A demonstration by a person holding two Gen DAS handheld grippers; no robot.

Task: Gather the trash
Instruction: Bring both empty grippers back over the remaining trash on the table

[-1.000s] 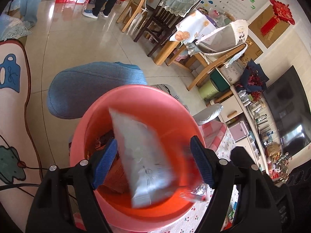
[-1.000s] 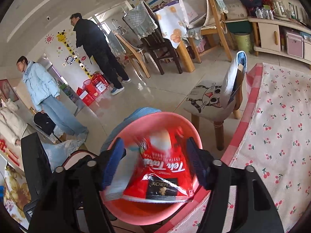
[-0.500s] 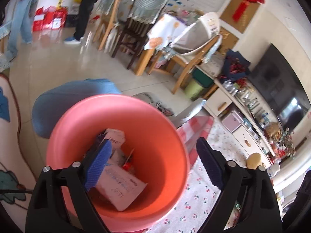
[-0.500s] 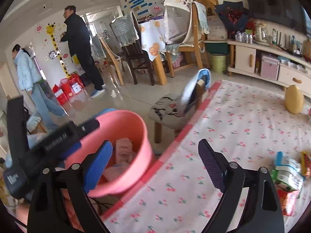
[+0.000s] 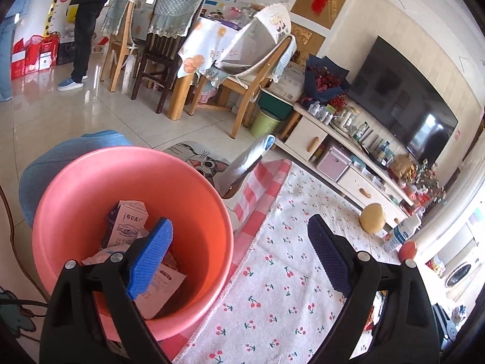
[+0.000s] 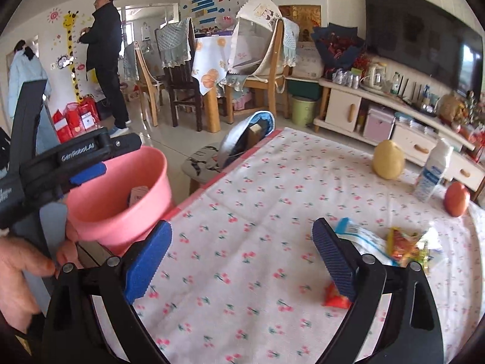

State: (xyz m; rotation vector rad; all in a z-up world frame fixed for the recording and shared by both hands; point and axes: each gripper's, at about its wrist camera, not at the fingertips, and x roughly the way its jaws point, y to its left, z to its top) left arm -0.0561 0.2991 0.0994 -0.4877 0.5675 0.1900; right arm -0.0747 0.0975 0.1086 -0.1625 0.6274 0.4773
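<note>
Both grippers, left gripper [image 5: 239,251] and right gripper [image 6: 242,257], have just opened and hold nothing, their loads lying in the pink bucket [image 5: 194,182], so I judge the next move is reaching right for the wrappers [image 6: 403,242] on the cloth.

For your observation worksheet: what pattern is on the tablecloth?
Small red cherries on white tablecloth, pink checked border; clearest in the right wrist view.

Two handheld grippers of matching build. Left gripper [image 5: 239,253]: glossy black plastic frame forking into two arms, a round silver screw head on each link, blue textured pads [image 5: 150,257] with a fine ribbed grain on the inner faces. Right gripper [image 6: 241,256]: same black forked frame, same silver screws, same ribbed blue pads [image 6: 147,265]. From the right wrist view, white lettering "GenRobot.AI" along the black side bar of the left gripper, more white print lower on its body, partly cut off. Bare hand [image 6: 21,276] wrapped around the grey handle, no sleeve showing.
</note>
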